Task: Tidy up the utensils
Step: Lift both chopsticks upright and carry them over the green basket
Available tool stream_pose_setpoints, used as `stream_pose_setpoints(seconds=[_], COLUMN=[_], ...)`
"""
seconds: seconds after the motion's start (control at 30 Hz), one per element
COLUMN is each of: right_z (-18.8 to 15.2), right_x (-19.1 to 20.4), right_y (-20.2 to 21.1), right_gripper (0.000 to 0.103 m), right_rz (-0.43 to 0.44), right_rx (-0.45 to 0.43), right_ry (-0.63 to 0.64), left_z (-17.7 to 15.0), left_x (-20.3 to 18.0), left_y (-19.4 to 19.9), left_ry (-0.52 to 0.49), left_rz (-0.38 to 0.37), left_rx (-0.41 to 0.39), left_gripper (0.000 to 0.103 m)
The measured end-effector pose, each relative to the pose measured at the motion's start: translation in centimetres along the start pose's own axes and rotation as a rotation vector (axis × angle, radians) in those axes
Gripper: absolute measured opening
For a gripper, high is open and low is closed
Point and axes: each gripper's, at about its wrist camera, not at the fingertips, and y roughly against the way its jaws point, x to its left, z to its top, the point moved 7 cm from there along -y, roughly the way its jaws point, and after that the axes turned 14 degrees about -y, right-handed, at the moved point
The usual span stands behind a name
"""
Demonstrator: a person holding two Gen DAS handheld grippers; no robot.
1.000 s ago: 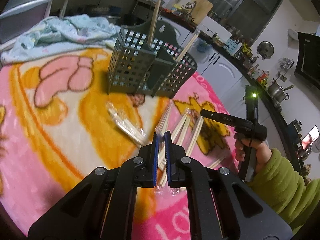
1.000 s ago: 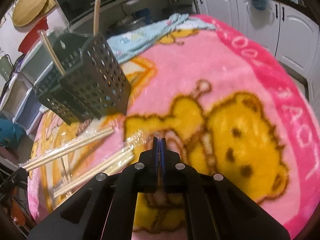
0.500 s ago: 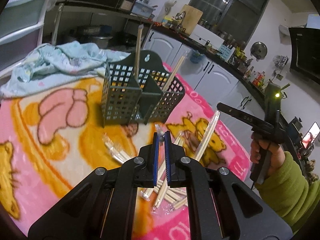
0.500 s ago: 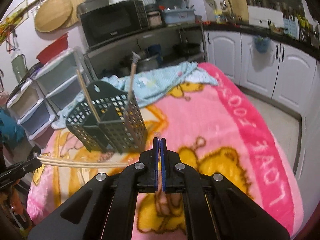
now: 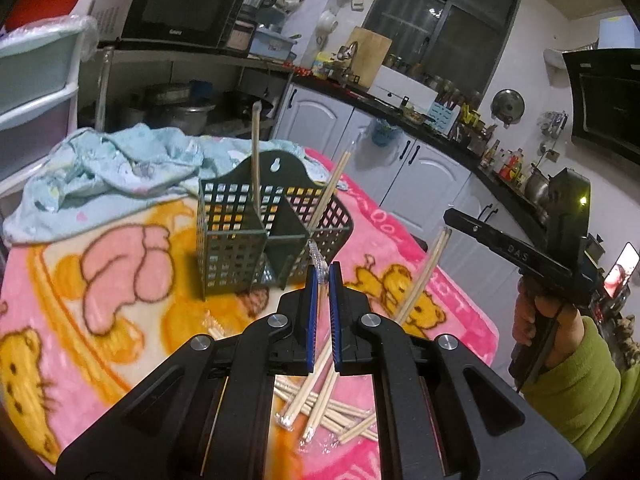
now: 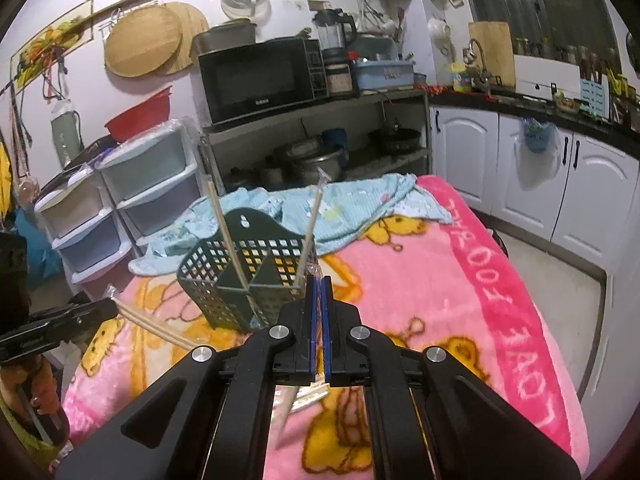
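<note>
A dark green mesh utensil basket [image 5: 256, 236] [image 6: 244, 276] stands on the pink cartoon blanket [image 5: 120, 280], with two wrapped chopstick pairs upright in it. My left gripper [image 5: 323, 276] is shut on a plastic-wrapped chopstick pair [image 5: 316, 258], held above the blanket just in front of the basket. My right gripper [image 6: 318, 280] is shut on another wrapped chopstick pair [image 6: 296, 400]; in the left wrist view that pair [image 5: 424, 276] hangs from its fingers [image 5: 460, 218]. The left gripper's pair also shows in the right wrist view [image 6: 160, 326].
Several wrapped chopstick pairs [image 5: 332, 404] lie loose on the blanket below the left gripper. A crumpled light blue cloth [image 5: 120, 168] [image 6: 340, 204] lies behind the basket. Plastic drawers [image 6: 120, 200], a shelf with pots and white cabinets [image 6: 540, 184] surround the table.
Both grippers have lifted off the blanket, each carrying a wrapped chopstick pair, and now sit higher and level with the basket. The remaining loose chopsticks stay on the blanket.
</note>
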Motion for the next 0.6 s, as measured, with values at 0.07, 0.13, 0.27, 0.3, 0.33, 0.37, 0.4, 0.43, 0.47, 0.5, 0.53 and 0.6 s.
stream_pose_setpoints(seconds=[0.07, 0.13, 0.27, 0.3, 0.33, 0.37, 0.4, 0.43, 0.47, 0.5, 0.53, 0.6], right_z=[0.3, 0.5, 1.3, 1.5, 1.8, 2.0, 2.3, 2.6, 3.0, 3.3, 3.8, 4.6], right_x=[0.4, 0.6, 0.9, 1.0, 1.1, 1.3, 1.5, 1.6, 1.8, 1.9, 2.2, 2.7], right_y=[0.3, 0.6, 1.2, 1.3, 1.5, 1.7, 1.9, 2.1, 2.3, 2.4, 2.6, 3.0], right_gripper=[0.002, 0.002, 0.002, 0.002, 0.002, 0.002, 0.002, 0.002, 0.002, 0.002, 0.002, 0.002], right_rz=[0.003, 0.007, 0.014, 0.016, 0.018, 0.02, 0.024, 0.025, 0.027, 0.031, 0.039, 0.046], right_rx=[-0.012, -0.021, -0.04, -0.045, -0.052, -0.058, -0.063, -0.069, -0.077, -0.083, -0.091, -0.106], right_ry=[0.006, 0.01, 0.015, 0.015, 0.017, 0.019, 0.021, 0.024, 0.027, 0.028, 0.029, 0.033], left_z=[0.6, 1.2, 2.6, 3.0, 3.5, 3.9, 4.3, 4.9, 5.4, 5.8, 6.3, 7.3], left_x=[-0.1, -0.3, -0.7, -0.8, -1.0, -1.2, -1.3, -1.4, -1.4, -1.4, -1.5, -1.4], left_y=[0.1, 0.2, 0.5, 0.6, 0.7, 0.8, 0.9, 1.0, 1.2, 1.3, 1.4, 1.7], left_ry=[-0.005, -0.012, -0.028, -0.034, -0.041, -0.045, -0.048, -0.051, -0.055, -0.056, -0.06, -0.067], left_rz=[-0.001, -0.002, -0.008, -0.007, -0.006, -0.008, -0.009, -0.011, -0.009, -0.009, -0.01, -0.006], left_rx=[-0.01, -0.021, -0.043, -0.049, -0.057, -0.064, -0.071, -0.08, -0.09, -0.095, -0.103, -0.116], left_gripper=[0.003, 0.003, 0.003, 0.003, 0.003, 0.003, 0.003, 0.003, 0.003, 0.003, 0.003, 0.003])
